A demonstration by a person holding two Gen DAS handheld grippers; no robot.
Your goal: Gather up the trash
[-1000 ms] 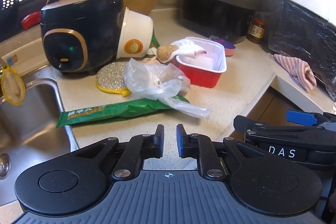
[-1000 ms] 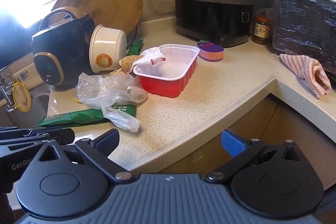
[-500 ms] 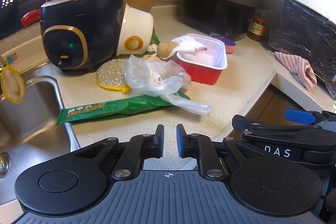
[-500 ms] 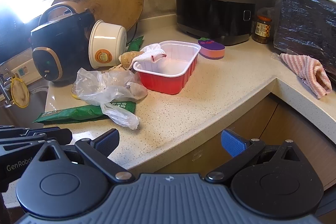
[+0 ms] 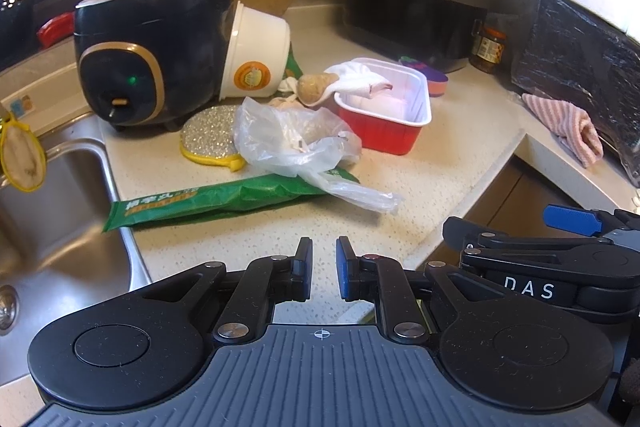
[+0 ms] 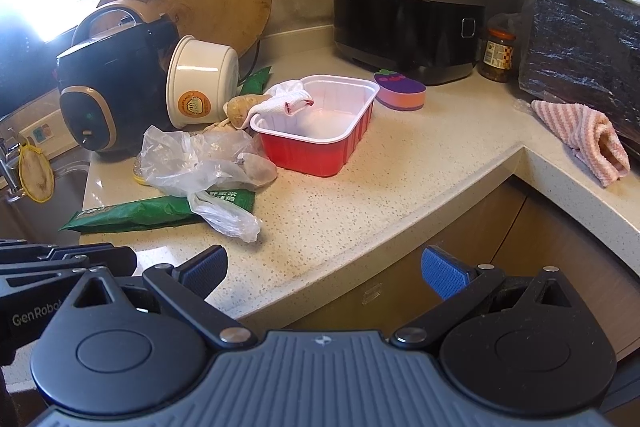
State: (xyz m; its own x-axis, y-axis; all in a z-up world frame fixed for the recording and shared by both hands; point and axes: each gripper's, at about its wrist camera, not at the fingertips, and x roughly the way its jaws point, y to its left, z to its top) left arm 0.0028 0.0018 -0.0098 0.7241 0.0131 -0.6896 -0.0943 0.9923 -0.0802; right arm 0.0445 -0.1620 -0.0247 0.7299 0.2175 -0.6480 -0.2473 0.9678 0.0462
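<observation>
1. The left gripper (image 5: 324, 269) has its jaws drawn nearly together, with only a narrow gap and nothing between them.
2. The right gripper (image 6: 324, 269) has its jaws spread wide and empty.
3. Ahead of both sets of jaws, on the speckled countertop (image 6: 360, 195), a crumpled clear plastic bag (image 5: 292, 143) lies partly over a green wrapper (image 5: 224, 201).
4. Beyond the bag stands a red food tray (image 6: 320, 131).

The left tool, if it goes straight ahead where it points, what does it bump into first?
Probably the green wrapper lying across the counter, straight beyond the nearly shut left tool. Past it sits the crumpled clear plastic bag. Depth is hard to judge here.
</observation>
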